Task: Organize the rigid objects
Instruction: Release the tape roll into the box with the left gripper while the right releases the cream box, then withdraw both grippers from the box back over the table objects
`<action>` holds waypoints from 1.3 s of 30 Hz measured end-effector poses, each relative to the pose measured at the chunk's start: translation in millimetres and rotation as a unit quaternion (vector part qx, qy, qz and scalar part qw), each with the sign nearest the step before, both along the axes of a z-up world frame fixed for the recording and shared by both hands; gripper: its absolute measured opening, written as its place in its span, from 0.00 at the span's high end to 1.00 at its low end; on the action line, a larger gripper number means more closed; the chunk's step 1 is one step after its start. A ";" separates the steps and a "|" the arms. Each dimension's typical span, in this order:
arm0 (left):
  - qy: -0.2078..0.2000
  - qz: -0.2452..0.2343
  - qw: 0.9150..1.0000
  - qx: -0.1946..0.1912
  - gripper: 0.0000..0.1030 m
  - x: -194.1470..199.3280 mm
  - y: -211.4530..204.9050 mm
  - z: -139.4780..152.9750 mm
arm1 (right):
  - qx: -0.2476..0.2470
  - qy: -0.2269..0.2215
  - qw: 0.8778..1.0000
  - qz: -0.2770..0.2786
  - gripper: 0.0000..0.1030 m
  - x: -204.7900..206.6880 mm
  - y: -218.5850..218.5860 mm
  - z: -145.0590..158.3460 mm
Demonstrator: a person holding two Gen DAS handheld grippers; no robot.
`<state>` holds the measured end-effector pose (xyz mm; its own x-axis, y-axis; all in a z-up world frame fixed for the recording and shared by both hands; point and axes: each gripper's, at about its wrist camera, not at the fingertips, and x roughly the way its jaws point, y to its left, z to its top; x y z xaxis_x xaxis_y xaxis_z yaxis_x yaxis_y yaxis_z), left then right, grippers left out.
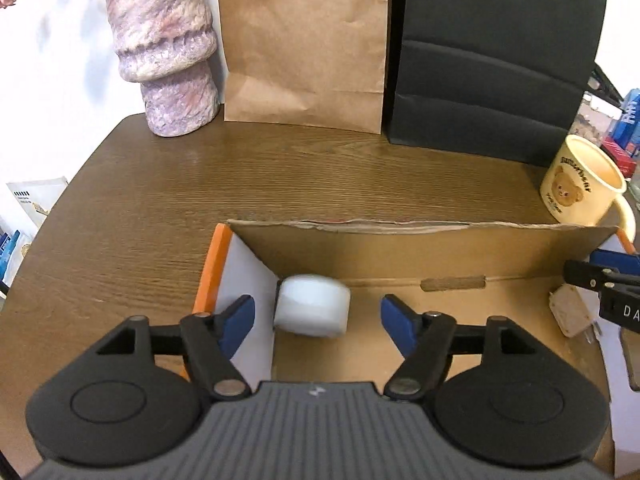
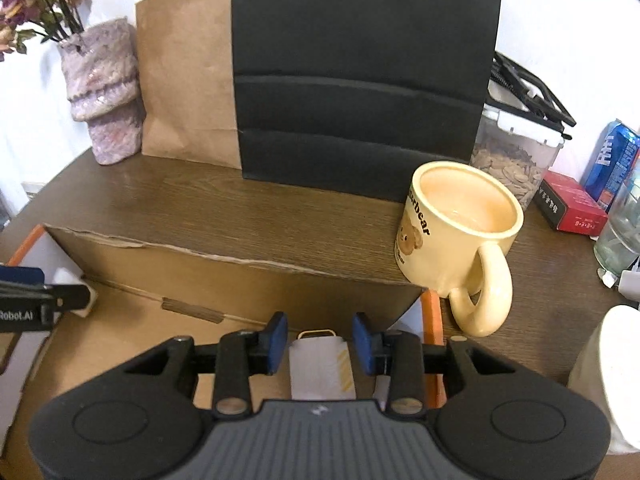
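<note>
Over the open cardboard box [image 1: 400, 248], the left gripper [image 1: 318, 322] is hovering with its blue fingers [image 1: 236, 322] spread wide and holding nothing, while a white cylindrical object [image 1: 312, 306], blurred in this view, is sitting in the box's far left corner, touching the white side wall. Toward the box's right end, the right gripper [image 2: 320, 340] is poised with its fingers apart, straddling but not gripping a small white plug-like adapter [image 2: 322, 364] lying on the box floor. Trouble could be coming from the cylinder: lying on its side, it looks likely to roll if a finger clips it, and the blur suggests it may not be settled. Crowding is another risk, since both grippers are working inside one box and could be knocking each other. A cream bear mug [image 2: 460, 232] is standing on the table [image 1: 200, 184] just beside the box's right corner, its handle toward the right gripper, so a careless sweep could be tipping it. Open room is lying mid-box and on the bare table to the left; the torn back wall is limiting reach forward.
</note>
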<state>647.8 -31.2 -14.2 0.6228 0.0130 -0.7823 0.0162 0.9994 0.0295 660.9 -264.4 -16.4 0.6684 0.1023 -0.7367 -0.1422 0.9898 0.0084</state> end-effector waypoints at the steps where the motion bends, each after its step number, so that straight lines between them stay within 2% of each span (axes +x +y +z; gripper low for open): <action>1: -0.001 0.001 1.000 0.000 0.30 -4.4 0.7 4.3 | 0.002 -0.005 1.000 0.001 0.53 -4.4 0.4 5.5; 3: -0.006 0.007 1.000 -0.005 0.30 -13.1 3.7 15.7 | 0.004 -0.021 1.000 0.004 0.46 -18.5 1.5 21.3; 8: -0.040 0.012 0.999 -0.007 0.29 -56.4 7.7 58.3 | 0.016 -0.065 0.998 0.007 0.44 -64.0 4.6 69.4; 10: -0.064 0.003 0.998 -0.017 0.28 -85.2 6.9 80.9 | 0.024 -0.088 0.996 0.009 0.35 -89.2 5.6 90.0; 11: -0.075 0.000 0.997 -0.018 0.28 -99.5 5.9 91.2 | 0.024 -0.102 0.994 0.011 0.33 -103.6 7.1 99.8; 15: -0.152 -0.006 0.988 -0.036 0.23 -170.6 10.9 134.7 | 0.019 -0.154 0.988 0.015 0.31 -159.8 10.3 130.0; 17: -0.187 -0.006 0.982 -0.038 0.17 -200.7 11.9 146.7 | 0.027 -0.183 0.983 0.021 0.29 -190.8 10.2 140.2; 19: -0.218 -0.001 0.976 -0.030 0.16 -233.8 13.1 153.6 | 0.037 -0.210 0.977 0.026 0.26 -219.3 10.1 145.9; 23: -0.276 0.003 0.961 -0.024 0.13 -299.3 17.6 152.4 | 0.038 -0.273 0.961 0.035 0.22 -280.3 9.0 147.6; 24: -0.294 0.004 0.955 -0.026 0.12 -314.8 19.4 150.3 | 0.035 -0.288 0.956 0.035 0.21 -293.8 8.9 146.3; 26: -0.338 0.003 0.941 -0.029 0.03 -348.4 22.1 144.5 | 0.035 -0.312 0.949 0.030 0.15 -320.3 7.0 139.8; 27: -0.361 0.002 0.932 -0.029 0.02 -365.9 22.5 138.7 | 0.037 -0.318 0.947 0.028 0.13 -331.7 5.6 135.4; 29: -0.387 -0.007 0.922 -0.022 0.02 -394.9 22.6 124.1 | 0.038 -0.330 0.943 0.026 0.13 -353.2 2.5 124.1; 33: -0.405 0.000 0.914 -0.017 0.02 -444.0 28.4 94.1 | 0.040 -0.350 0.936 0.019 0.13 -399.8 -4.6 93.8; 39: -0.405 0.015 0.914 -0.013 0.00 -518.0 40.3 61.5 | 0.040 -0.351 0.935 0.021 0.12 -477.7 -8.1 61.0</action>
